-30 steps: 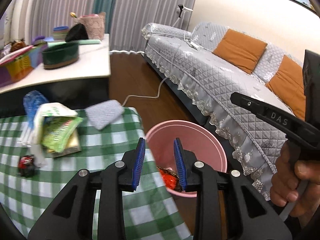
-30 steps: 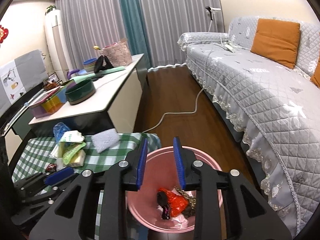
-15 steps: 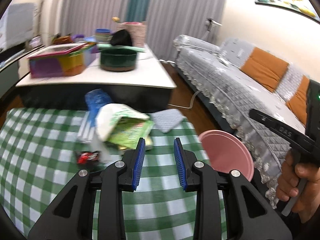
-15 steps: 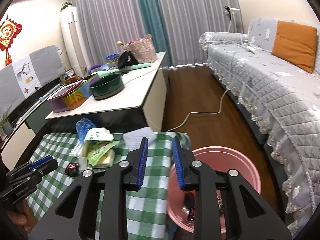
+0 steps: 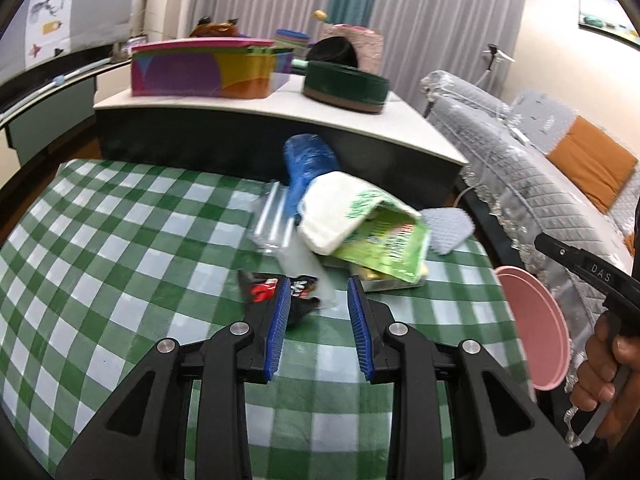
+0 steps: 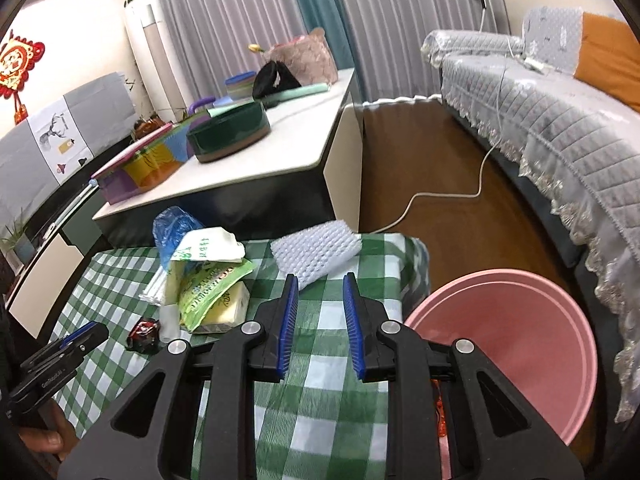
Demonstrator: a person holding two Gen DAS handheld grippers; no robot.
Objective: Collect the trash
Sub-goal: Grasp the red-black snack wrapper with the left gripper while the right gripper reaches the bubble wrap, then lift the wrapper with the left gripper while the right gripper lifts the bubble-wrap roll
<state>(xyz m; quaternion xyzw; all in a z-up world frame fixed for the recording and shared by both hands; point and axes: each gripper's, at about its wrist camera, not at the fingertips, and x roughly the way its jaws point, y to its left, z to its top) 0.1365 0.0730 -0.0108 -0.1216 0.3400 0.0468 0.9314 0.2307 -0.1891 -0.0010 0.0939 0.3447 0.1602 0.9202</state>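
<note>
pink bin (image 6: 520, 344) beside the checked surface (image 5: 100, 280) holds some trash already. still out: black-and-red wrapper (image 5: 276, 292), green packet (image 5: 380, 240), white foam sheet (image 6: 316, 252). left claw (image 5: 318, 320) and right claw (image 6: 318, 316) are both partly open, empty.

The pink bin (image 6: 516, 344) is cut by the right gripper's arm, its inside mostly hidden — only a red scrap (image 6: 440, 416) peeks out. In the left view the black-and-red wrapper (image 5: 276, 292) sits partly behind a blue pad (image 5: 280, 320); the print on the green packet (image 5: 380, 244) blurs beyond reading.
</note>
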